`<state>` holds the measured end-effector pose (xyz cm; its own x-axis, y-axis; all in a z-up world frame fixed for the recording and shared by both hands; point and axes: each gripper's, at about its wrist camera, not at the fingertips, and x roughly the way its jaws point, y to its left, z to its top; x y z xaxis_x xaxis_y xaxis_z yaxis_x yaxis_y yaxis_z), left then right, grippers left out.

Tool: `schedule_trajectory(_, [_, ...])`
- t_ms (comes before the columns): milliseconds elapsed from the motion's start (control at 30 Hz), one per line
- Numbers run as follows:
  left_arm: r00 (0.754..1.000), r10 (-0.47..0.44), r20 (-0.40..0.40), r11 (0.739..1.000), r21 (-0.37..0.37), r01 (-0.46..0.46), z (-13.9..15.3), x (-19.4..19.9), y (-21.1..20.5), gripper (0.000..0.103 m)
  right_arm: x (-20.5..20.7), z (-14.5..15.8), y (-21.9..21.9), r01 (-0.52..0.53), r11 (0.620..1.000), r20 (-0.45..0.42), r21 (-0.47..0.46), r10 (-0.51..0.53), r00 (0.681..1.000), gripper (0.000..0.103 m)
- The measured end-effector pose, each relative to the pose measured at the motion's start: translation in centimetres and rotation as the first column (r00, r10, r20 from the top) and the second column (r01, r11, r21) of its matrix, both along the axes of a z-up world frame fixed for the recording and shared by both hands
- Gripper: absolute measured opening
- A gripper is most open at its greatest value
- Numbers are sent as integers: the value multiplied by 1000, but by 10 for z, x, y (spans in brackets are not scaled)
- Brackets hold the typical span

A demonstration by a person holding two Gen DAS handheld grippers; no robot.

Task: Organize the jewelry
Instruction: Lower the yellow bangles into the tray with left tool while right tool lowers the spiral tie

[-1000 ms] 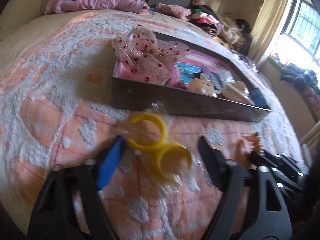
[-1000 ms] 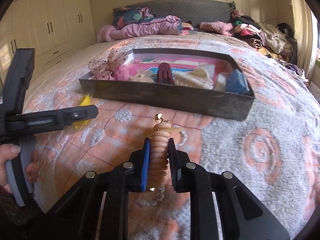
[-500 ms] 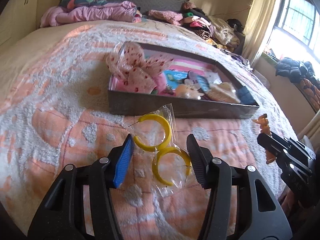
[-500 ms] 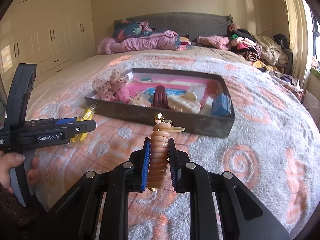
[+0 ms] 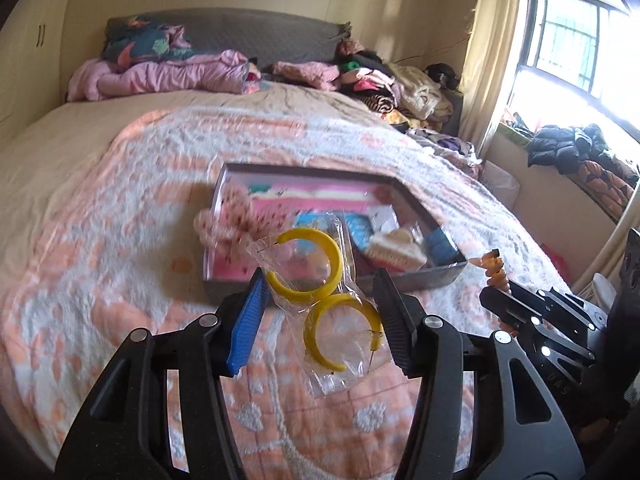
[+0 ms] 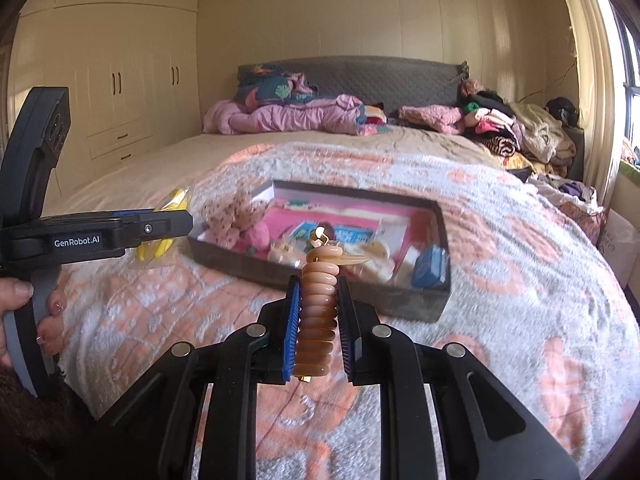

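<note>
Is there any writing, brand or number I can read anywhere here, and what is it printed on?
"GenRobot.AI": white letters on the black side of the left gripper, seen from the right wrist view.
Faint letters on the right gripper's body in the left wrist view: too blurred to read.
Printed blue card in the tray: too small to read.

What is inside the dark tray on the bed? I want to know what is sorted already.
In the tray: a spotted bow, a cream claw clip, a blue box, all on a pink lining. The held coil covers the middle.
</note>
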<state>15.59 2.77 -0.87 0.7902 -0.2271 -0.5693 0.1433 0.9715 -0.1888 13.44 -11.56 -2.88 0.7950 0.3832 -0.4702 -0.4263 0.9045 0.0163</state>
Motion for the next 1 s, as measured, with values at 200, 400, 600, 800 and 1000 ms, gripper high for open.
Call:
schedule_trajectory(200, [999, -21, 27, 1000, 10, 20, 11, 21, -7, 45, 15, 14, -11, 34, 999, 36, 0, -34, 999, 17])
schedule_trajectory(400, [999, -37, 26, 999, 23, 37, 7, 57, -16, 45, 45, 17, -18, 62, 998, 46, -14, -61, 997, 17])
schedule_trajectory(600, [999, -49, -17, 998, 41, 50, -14, 94, -26, 45, 85, 5, -18, 79, 996, 11, -45, -78, 997, 17])
schedule_trajectory(800, [998, -48, -50, 998, 41, 50, -30, 111, -28, 45, 122, -17, -9, 71, 995, -50, -72, -75, 996, 17])
schedule_trajectory(1000, [997, -40, -68, 998, 44, 43, -38, 116, -26, 46, 144, -32, 1, 64, 995, -90, -79, -72, 993, 17])
